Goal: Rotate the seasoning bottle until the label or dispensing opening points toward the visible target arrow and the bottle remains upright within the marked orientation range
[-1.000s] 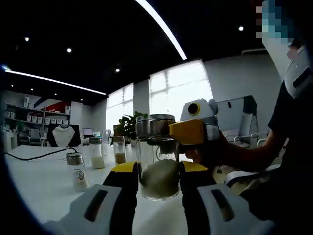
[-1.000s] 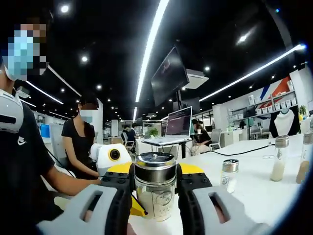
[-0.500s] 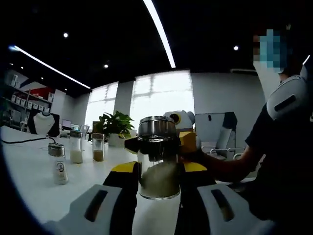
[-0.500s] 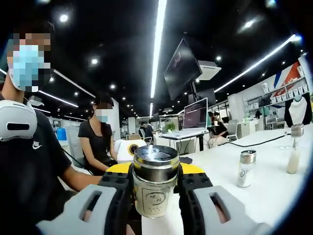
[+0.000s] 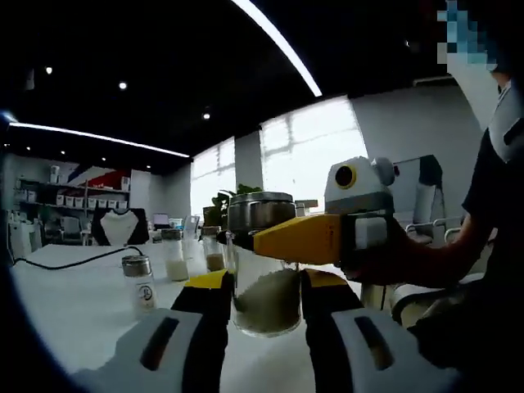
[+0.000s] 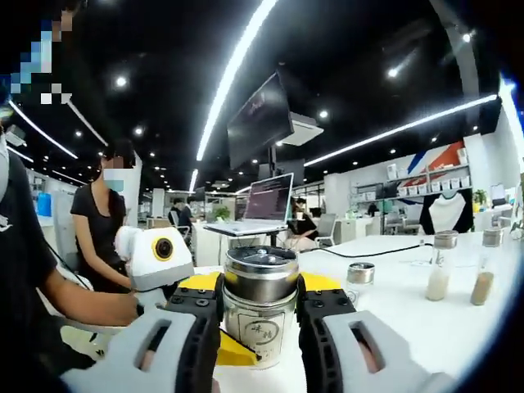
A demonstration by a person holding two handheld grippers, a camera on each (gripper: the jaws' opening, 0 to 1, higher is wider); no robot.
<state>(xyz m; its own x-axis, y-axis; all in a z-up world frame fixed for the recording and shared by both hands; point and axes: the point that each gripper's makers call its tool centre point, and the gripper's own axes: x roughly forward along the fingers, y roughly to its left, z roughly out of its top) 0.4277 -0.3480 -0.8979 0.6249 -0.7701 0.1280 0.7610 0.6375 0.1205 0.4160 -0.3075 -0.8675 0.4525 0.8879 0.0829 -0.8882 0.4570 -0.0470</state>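
We have the bottle (image 6: 260,315) clamped upright on the table (image 6: 409,327), left gripper (image 5: 264,299) squeezing its glass body, right gripper (image 6: 259,304) its metal cap (image 6: 261,274). We judge it rigid, slick, breakable, bottom-heavy with powder; spare shakers (image 5: 141,282) at 9 o'clock.

No words or numbers can be read. The seasoning bottle (image 6: 260,315) carries a pale label with a dark printed mark, too small and blurred to make out. The small shaker (image 5: 142,283) on the bench bears a similar unreadable mark.
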